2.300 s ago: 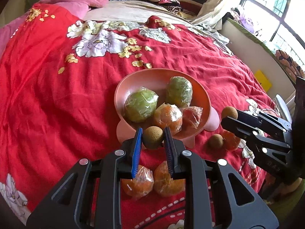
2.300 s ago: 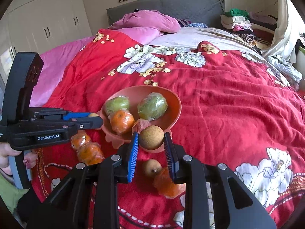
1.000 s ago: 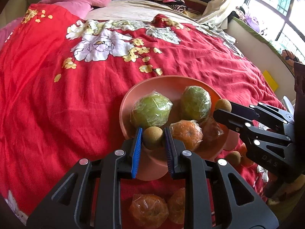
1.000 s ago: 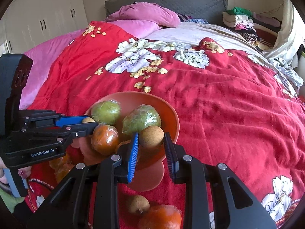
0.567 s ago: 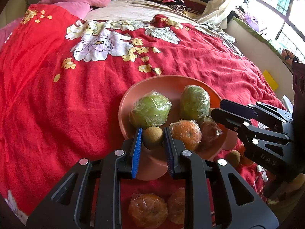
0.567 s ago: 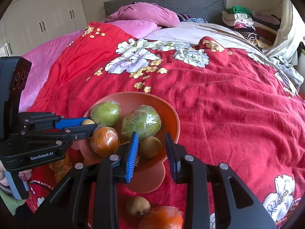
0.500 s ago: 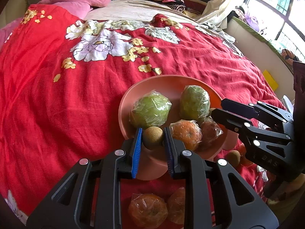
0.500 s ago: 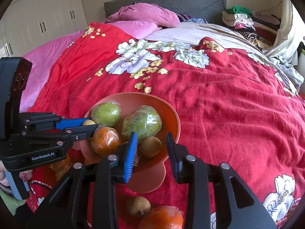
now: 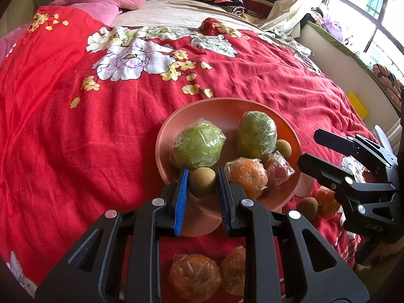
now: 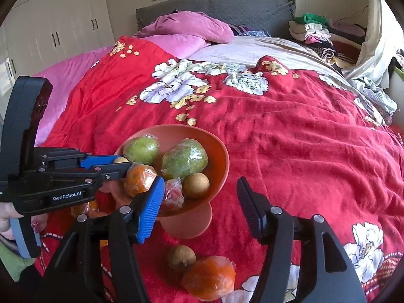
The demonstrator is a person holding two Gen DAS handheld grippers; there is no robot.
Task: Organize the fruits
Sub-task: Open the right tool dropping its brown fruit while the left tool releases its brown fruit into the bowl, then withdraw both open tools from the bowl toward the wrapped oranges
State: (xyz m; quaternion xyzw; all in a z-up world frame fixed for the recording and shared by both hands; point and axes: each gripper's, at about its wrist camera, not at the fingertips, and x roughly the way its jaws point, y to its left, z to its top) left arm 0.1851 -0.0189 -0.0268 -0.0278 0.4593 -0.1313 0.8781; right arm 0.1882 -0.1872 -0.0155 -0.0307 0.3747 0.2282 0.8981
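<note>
Over the pink bowl (image 9: 164, 149), the left gripper (image 9: 202, 185) clamped a brown fruit (image 9: 202, 182), while the right gripper (image 10: 199, 202) gaped empty, seemingly just beside its rim.

Your two wrist views face up the bed, close above the bowl (image 9: 164, 136) (image 10: 224, 151) — their shared ground.

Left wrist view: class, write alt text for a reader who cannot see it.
The left gripper clamps a small brown fruit at the near rim of a pink bowl on a red flowered bedspread. The bowl holds wrapped green and orange fruit; the open right gripper hovers beside it.
</note>
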